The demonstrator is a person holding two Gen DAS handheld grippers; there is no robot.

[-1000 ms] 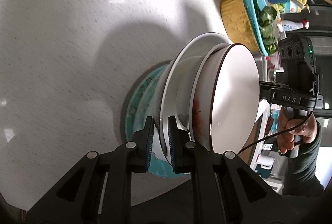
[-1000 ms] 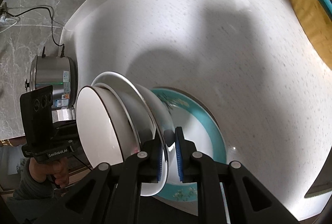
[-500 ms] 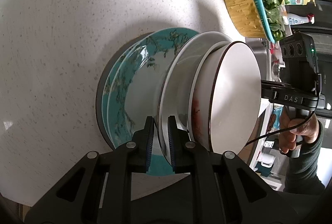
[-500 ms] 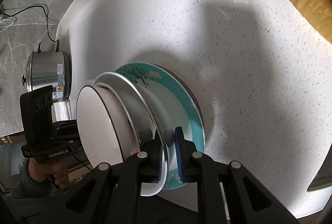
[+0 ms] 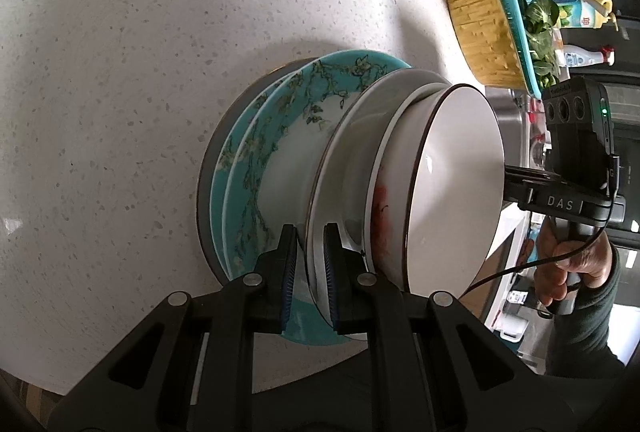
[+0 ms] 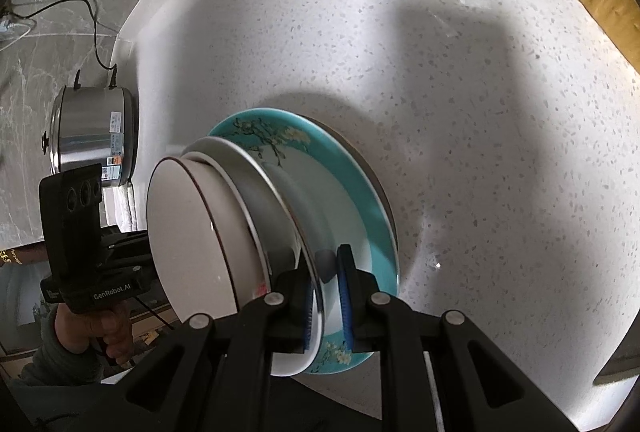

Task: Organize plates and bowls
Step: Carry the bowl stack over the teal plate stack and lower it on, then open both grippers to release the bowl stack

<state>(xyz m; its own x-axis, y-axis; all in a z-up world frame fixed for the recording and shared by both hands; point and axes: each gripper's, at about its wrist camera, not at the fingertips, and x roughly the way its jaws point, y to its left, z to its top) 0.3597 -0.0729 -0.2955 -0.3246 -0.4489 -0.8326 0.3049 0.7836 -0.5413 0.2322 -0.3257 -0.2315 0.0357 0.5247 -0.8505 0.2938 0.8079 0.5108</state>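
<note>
Resting on the speckled white counter (image 5: 120, 80), a grey plate (image 5: 206, 192) carries teal floral plates (image 5: 280, 136). Just right of them, the left gripper (image 5: 310, 264) pinches the rim of a white plate (image 5: 344, 160) that carries two nested white bowls (image 5: 456, 184). Opposite, the right gripper (image 6: 325, 296) clamps the same plate's far rim. Whether the held stack touches the teal plates is unclear. A yellow basket (image 5: 484, 32) stands far right.

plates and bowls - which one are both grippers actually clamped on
The wide white plate under the two nested bowls: left gripper and right gripper pinch its rim, not the teal floral plates.
</note>
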